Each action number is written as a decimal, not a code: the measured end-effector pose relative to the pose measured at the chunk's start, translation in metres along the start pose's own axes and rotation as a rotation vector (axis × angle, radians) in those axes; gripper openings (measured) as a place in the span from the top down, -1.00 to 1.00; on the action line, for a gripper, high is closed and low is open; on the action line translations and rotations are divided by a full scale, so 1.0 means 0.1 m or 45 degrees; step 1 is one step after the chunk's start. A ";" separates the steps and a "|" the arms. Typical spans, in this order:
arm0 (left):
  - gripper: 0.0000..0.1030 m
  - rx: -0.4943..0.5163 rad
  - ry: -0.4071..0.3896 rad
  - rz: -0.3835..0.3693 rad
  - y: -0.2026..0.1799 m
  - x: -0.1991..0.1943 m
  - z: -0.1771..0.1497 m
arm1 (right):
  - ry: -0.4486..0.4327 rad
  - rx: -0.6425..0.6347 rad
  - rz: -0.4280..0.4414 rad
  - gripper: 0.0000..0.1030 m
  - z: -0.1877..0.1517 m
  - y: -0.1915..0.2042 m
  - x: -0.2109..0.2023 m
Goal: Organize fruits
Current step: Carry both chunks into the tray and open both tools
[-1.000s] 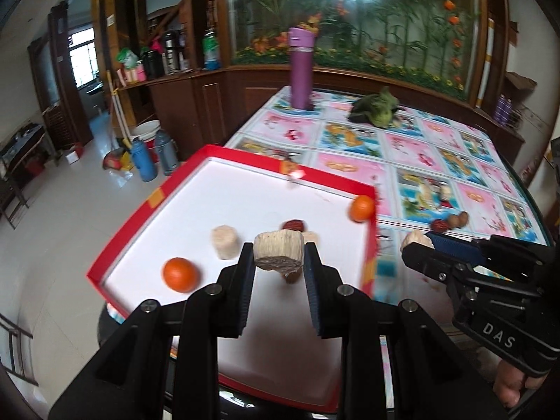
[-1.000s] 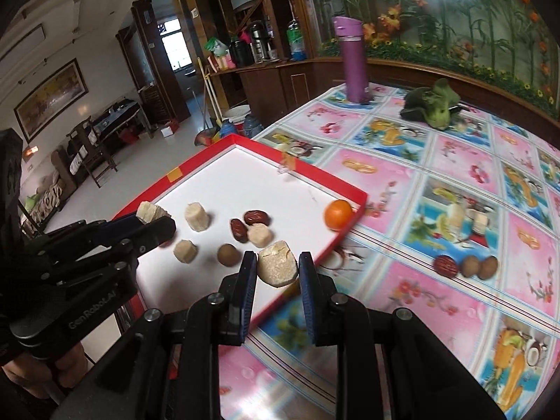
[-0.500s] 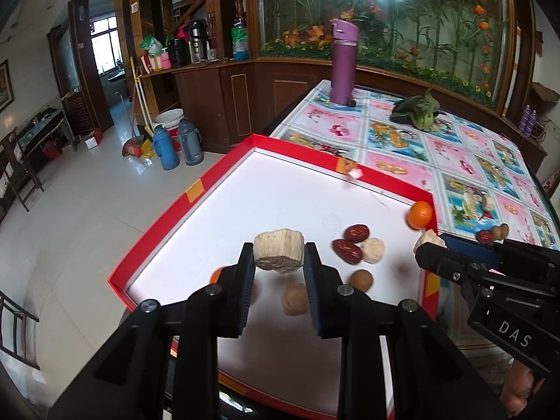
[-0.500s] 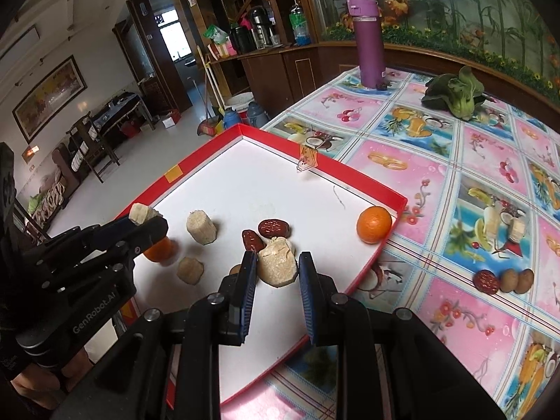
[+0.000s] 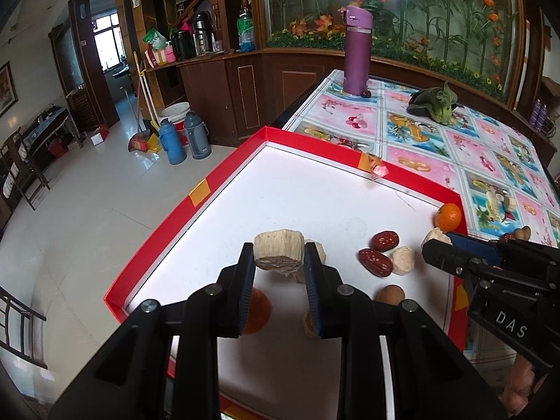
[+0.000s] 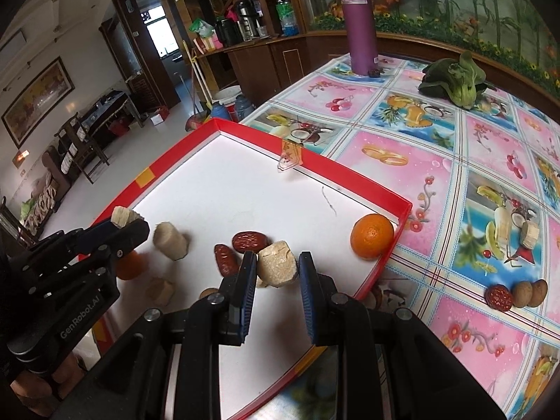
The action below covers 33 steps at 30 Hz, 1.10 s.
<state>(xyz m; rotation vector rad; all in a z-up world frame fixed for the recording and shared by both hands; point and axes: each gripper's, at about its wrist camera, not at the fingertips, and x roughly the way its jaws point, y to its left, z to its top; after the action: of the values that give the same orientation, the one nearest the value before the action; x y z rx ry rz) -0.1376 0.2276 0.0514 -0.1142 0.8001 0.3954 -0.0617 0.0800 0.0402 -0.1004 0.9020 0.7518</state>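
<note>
Left gripper (image 5: 279, 266): you have its jaws clamped on a pale, fibrous sugarcane-like chunk (image 5: 279, 252), pinched across its cut sides so the piece hangs level above the tray floor, clear of the fruit under it.

Right gripper (image 6: 273, 273): your jaws are closed on a pale beige peeled chunk (image 6: 277, 267), held by its flanks over the near part of the tray, just beside the dates.

Tray (image 6: 353, 179): the shallow red-rimmed tray with a white floor sits at the table corner; its low wall is there to keep round pieces from rolling off, so it is probably your collecting place.

Near contents: two wrinkled dark red dates (image 6: 237, 250) lie together, a pale cut cylinder (image 6: 170, 240) stands beside them, and a small orange mandarin (image 6: 131, 265) sits partly hidden under your left gripper.

Far corner: a second orange mandarin (image 6: 372, 235) rests against the tray's right wall.

Still outside: a red date and two brown walnuts (image 6: 517, 294) lie together on the flowered tablecloth (image 6: 402, 133), well apart from the tray.

Judgement: you seem ready to lower both pieces in; release low, over bare floor.

Far end: a purple flask (image 6: 358, 24) and a green leafy vegetable (image 6: 455, 82) stand away from your work.
</note>
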 end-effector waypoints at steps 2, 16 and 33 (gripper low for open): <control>0.43 0.006 0.004 0.012 0.00 0.03 0.01 | 0.004 0.005 0.000 0.56 0.01 -0.02 0.03; 0.42 0.026 0.045 0.037 -0.06 0.23 0.19 | -0.009 0.042 0.016 0.56 0.13 -0.09 0.15; 0.41 -0.017 0.270 0.014 -0.15 0.74 0.42 | 0.000 0.044 0.083 0.44 0.33 -0.07 0.22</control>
<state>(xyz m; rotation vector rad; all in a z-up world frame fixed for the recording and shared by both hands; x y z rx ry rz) -0.0571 0.2466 0.0271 -0.1664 1.0078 0.4033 -0.0266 0.0999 0.0429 -0.0403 0.9216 0.7966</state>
